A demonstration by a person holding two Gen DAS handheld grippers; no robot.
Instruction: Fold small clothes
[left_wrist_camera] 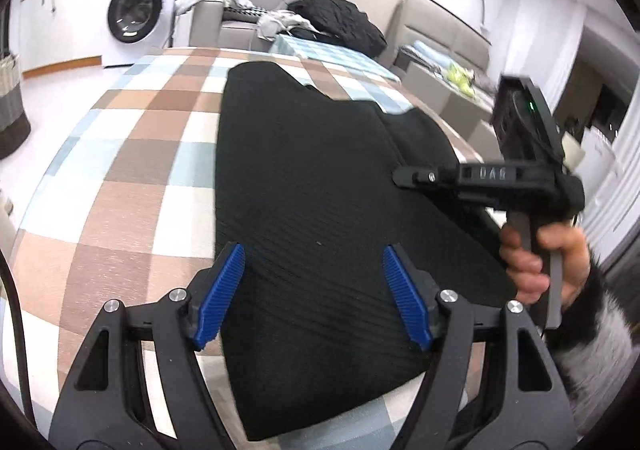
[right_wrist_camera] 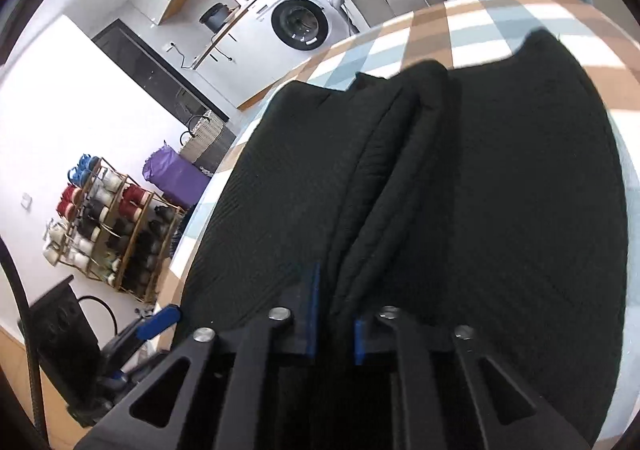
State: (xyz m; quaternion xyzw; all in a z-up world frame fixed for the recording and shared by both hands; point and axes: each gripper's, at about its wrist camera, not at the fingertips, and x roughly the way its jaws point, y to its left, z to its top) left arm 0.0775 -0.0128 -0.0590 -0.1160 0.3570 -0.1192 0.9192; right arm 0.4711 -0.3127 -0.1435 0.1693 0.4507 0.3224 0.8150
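Checked cloth (left_wrist_camera: 132, 154) in brown, white and pale blue covers the desk; washing machine (left_wrist_camera: 136, 12) and sofa (left_wrist_camera: 224, 26) sit behind it. Black ribbed garment (left_wrist_camera: 304, 186) lies flat across the middle of the cloth, its far part already doubled into thick lapped layers. Left claw (left_wrist_camera: 314, 294) hovers over the near end with blue pads (left_wrist_camera: 224, 290) spread apart, nothing between them. Right claw (right_wrist_camera: 334, 314) has its pads drawn nearly together on a raised ridge of the black fabric, clamped on the garment at its right edge; a hand (left_wrist_camera: 540, 254) grips that tool's handle. Handling guess: soft, light knit with no stiffness, so it'll sag and drag wherever unsupported. Ribbing should give the pads decent friction, low slip risk. Best hold is probably an edge or corner, pinching all layers at once, with the left claw taking the near hem so both ends lift evenly.
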